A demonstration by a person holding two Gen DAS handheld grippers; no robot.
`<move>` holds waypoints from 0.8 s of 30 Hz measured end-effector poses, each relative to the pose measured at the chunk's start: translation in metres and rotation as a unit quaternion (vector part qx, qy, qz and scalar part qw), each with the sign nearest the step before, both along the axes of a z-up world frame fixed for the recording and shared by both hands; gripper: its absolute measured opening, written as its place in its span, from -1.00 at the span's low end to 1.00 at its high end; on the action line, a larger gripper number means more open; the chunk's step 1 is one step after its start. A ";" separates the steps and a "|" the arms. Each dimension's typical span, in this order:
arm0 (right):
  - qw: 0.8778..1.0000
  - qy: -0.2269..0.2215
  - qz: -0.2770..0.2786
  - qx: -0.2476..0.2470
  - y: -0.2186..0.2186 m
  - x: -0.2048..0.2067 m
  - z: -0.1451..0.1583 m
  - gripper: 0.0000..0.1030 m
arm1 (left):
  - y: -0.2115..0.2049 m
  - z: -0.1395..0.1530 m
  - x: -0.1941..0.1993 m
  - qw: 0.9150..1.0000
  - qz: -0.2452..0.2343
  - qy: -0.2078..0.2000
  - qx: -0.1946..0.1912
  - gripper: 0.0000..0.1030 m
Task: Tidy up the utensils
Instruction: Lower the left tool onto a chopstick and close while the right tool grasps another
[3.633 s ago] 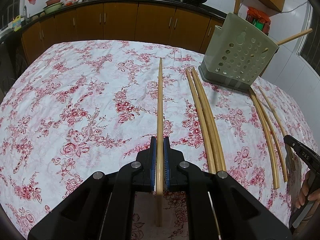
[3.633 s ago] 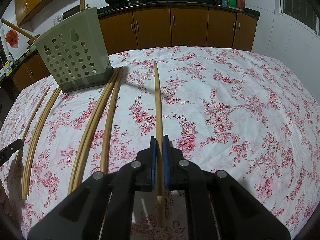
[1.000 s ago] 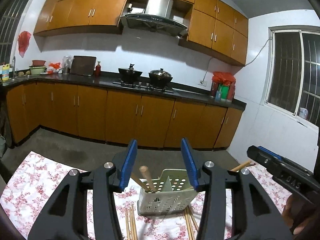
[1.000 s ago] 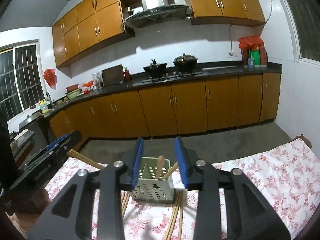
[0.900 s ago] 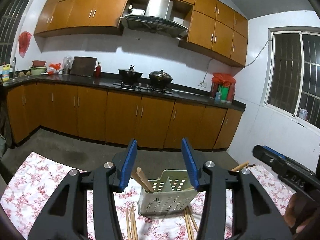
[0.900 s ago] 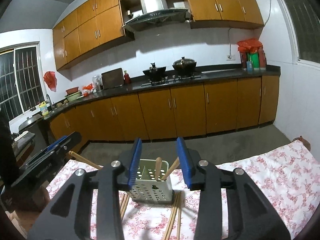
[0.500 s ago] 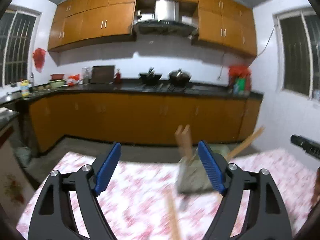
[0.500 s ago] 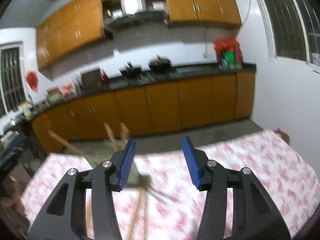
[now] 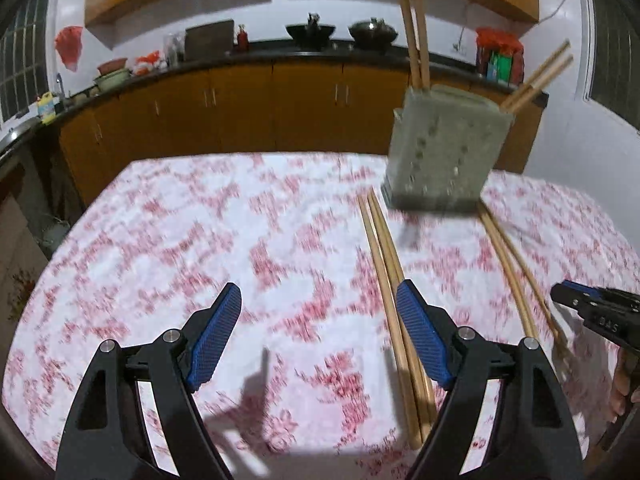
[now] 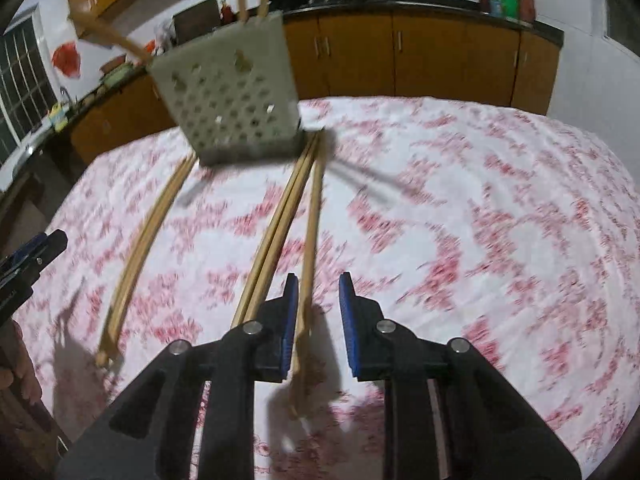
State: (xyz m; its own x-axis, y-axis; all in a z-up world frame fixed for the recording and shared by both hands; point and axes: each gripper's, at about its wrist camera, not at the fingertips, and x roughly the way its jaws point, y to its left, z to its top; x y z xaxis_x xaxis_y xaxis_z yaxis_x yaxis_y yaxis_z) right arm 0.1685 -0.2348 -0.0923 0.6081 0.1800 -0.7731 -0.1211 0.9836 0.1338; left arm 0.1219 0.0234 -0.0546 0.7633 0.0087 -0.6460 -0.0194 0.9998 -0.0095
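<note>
Change: both of your tools have dropped from above the holder back to the loose chopsticks; a second ago they looked out over the kitchen cabinets, now they look down at the floral cloth on the bench (image 9: 168,216).
Meaning: four long bamboo chopsticks stand in the grey-green perforated plastic holder (image 9: 442,148), so the last drop looks done and you are reaching for the next ones.
Left tool (image 9: 320,340): its jaws stand wide apart with nothing between the blue pads; the nearest pair of chopsticks (image 9: 394,304) passes just inside the right-hand pad without being pinched.
Right tool (image 10: 318,320): its jaws have just been closing, a narrow gap still shows, and the single chopstick (image 10: 310,248) lies against the left-hand pad, not yet clamped, as far as the blur allows.
Holder: upright toward the far edge of the bench, near its middle.
Count in holder: two chopsticks upright, two leaning out to one side.
Count on the cloth: five loose, as I read the right wrist view; a pair (image 10: 138,248) toward the left edge, a pair (image 10: 276,232) mid-bench, and the single one beside them.
Caution: motion blur smears both views, so take the loose count as likely, not certain.
</note>
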 end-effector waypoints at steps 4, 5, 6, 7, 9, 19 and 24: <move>1.000 0.010 -0.003 -0.012 0.002 0.004 -0.007 -0.73 | -0.006 -0.013 0.000 1.000 -0.013 0.019 -0.006 0.44; 1.000 0.007 -0.004 -0.021 0.003 0.002 -0.007 -0.78 | -0.007 -0.015 0.000 1.000 -0.016 0.024 -0.009 0.39; 1.000 0.006 -0.006 -0.024 0.002 0.002 -0.007 -0.83 | -0.009 -0.018 0.001 0.999 -0.019 0.029 -0.012 0.33; 1.000 0.006 -0.011 -0.025 -0.001 0.003 -0.007 -0.83 | -0.010 -0.020 0.002 0.999 -0.022 0.033 -0.015 0.29; 0.999 0.006 -0.029 -0.026 -0.008 0.004 -0.007 -0.83 | -0.013 -0.025 0.003 0.998 -0.030 0.045 -0.019 0.09; 0.999 0.008 -0.050 -0.018 -0.023 0.007 -0.005 -0.84 | -0.025 -0.036 0.005 0.996 -0.051 0.069 -0.021 -0.23; 0.999 0.008 -0.050 -0.019 -0.023 0.008 -0.005 -0.83 | -0.029 -0.040 0.007 0.995 -0.056 0.076 -0.015 -0.34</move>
